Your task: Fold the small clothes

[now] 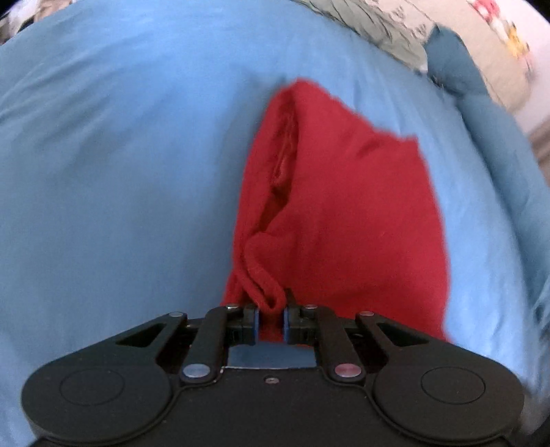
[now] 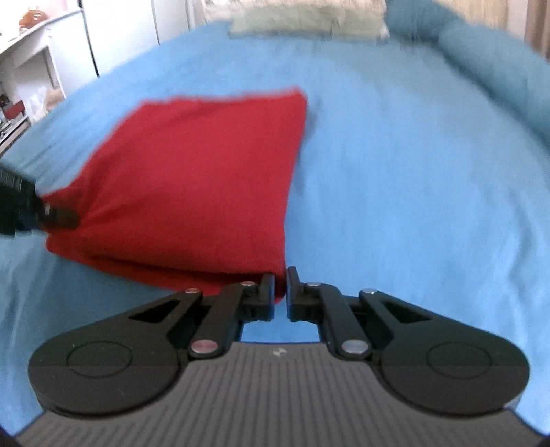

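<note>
A small red garment (image 1: 343, 213) lies partly folded on the blue bed sheet (image 1: 120, 172). My left gripper (image 1: 271, 314) is shut on a bunched hem of the red garment at its near edge. In the right wrist view the red garment (image 2: 192, 178) spreads to the left, and my right gripper (image 2: 281, 285) is shut on its near right corner. The left gripper (image 2: 51, 215) shows at the far left of that view, pinching the other near corner. Both near corners look lifted off the sheet.
The blue sheet (image 2: 412, 189) covers the bed all around. A rolled blue blanket (image 2: 498, 68) lies at the right, a patterned pillow (image 1: 395, 31) at the head. White shelves and a door (image 2: 51, 51) stand at the far left.
</note>
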The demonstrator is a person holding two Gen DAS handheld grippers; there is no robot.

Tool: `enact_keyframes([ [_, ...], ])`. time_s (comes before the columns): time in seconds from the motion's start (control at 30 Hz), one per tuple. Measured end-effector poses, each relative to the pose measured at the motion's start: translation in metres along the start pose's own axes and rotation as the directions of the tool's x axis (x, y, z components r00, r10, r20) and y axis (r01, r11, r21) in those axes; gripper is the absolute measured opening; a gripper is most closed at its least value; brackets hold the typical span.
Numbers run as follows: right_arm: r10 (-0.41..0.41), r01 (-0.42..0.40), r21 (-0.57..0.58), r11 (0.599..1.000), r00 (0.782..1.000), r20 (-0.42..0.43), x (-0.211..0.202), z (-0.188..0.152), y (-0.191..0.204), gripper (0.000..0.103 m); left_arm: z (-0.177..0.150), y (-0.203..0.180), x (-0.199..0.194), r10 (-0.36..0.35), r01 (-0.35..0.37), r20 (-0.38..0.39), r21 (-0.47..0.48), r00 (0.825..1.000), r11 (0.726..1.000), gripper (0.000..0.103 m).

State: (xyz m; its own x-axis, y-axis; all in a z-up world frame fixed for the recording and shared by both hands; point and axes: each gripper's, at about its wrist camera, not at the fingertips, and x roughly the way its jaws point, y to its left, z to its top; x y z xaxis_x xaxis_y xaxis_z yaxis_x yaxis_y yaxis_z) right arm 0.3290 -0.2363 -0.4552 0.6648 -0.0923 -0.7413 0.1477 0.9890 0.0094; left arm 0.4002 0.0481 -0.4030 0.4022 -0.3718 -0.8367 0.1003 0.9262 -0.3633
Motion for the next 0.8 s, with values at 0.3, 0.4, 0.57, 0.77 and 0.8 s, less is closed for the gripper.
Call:
enact_keyframes([
  [0.3, 0.051, -0.051, -0.023, 0.998, 0.999, -0.015, -0.017, 0.006, -0.017, 0.077, 0.001, -0.002, -0.031, 0.184, -0.185, 0.021, 0.055, 0.983, 0.981, 0.072],
  [0.4, 0.084, -0.084, -0.013, 0.996, 0.996, 0.019, -0.045, 0.016, -0.027, 0.094, -0.002, -0.007, -0.047, 0.407, -0.414, 0.074, 0.142, 0.91, 0.899, 0.09],
  [0.57, 0.136, -0.136, 0.0, 0.991, 0.99, 0.038, -0.073, 0.05, -0.04, 0.099, 0.023, -0.009, -0.075, 0.335, -0.345, 0.091, 0.141, 0.938, 0.928, 0.09],
  [0.77, 0.191, -0.187, 0.044, 0.981, 0.978, -0.083, -0.052, 0.122, -0.046, 0.103, 0.094, -0.026, -0.056, 0.165, -0.175, 0.067, 0.194, 0.984, 0.965, 0.103],
  [0.8, 0.188, -0.183, 0.057, 0.981, 0.975, -0.119, -0.041, 0.133, -0.047, 0.103, 0.103, -0.025, -0.043, 0.156, -0.162, 0.046, 0.206, 0.987, 0.965, 0.103],
])
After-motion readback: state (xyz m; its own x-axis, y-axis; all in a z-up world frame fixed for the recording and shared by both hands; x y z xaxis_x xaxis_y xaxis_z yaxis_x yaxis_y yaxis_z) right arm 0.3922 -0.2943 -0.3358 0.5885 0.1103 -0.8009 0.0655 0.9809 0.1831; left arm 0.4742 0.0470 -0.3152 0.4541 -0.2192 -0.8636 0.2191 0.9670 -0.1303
